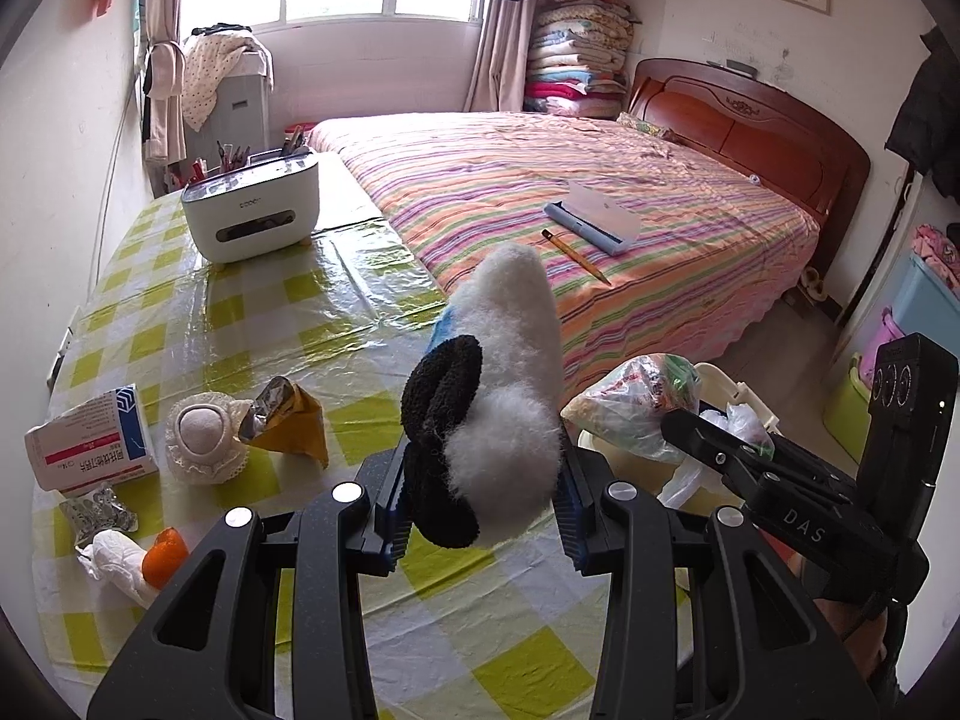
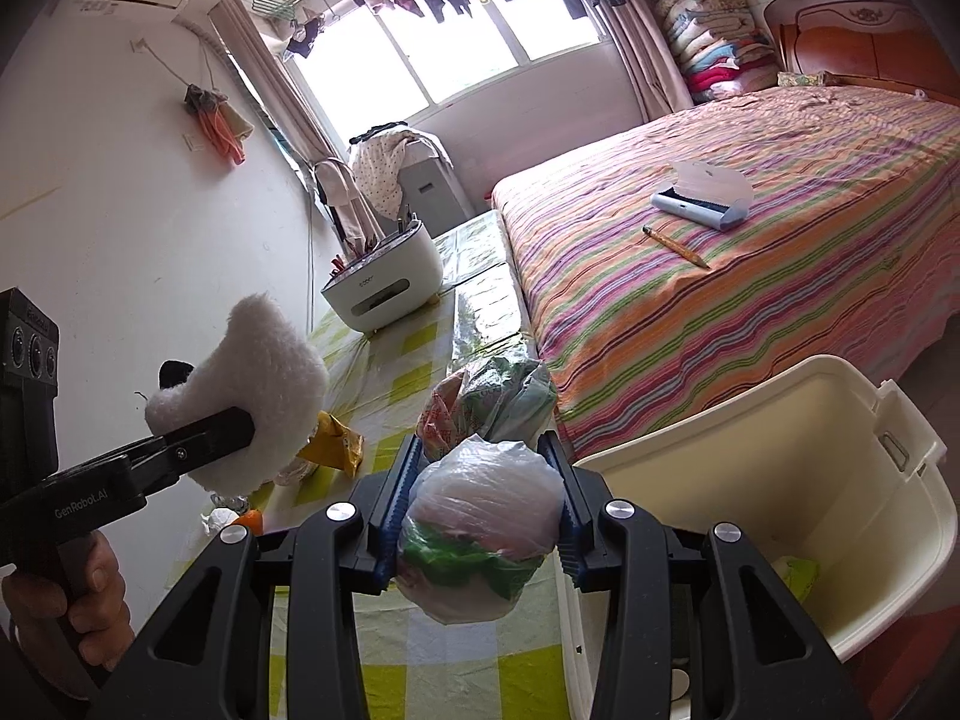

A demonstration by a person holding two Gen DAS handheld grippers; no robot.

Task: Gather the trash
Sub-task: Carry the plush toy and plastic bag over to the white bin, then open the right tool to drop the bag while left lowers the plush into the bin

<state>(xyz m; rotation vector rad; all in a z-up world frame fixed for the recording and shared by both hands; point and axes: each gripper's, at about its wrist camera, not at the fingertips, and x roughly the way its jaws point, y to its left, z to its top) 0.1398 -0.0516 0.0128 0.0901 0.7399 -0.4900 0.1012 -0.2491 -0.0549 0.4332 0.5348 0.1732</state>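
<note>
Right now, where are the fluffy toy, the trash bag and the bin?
fluffy toy [image 1: 510,360]: left wrist view, its white fuzzy body.
trash bag [image 2: 480,516]: right wrist view, its clear plastic front.
bin [image 2: 840,480]: right wrist view, its cream inner wall.

My left gripper [image 1: 480,516] is filled by a fluffy toy [image 1: 498,384], blocking the middle of that view. Lower left of the frame, the bench [image 1: 270,312] is crowded: a box [image 1: 90,438], a round lacy thing [image 1: 204,438], a yellow wrapper [image 1: 288,426], an orange [image 1: 163,547]. Between them and the white organiser [image 1: 252,210] at upper left, the checked cloth lies bare. In the right wrist view my right gripper [image 2: 480,516], jaws on a plastic bag [image 2: 480,534], sits just left of the cream bin [image 2: 840,480], whose mouth is open at lower right
</note>
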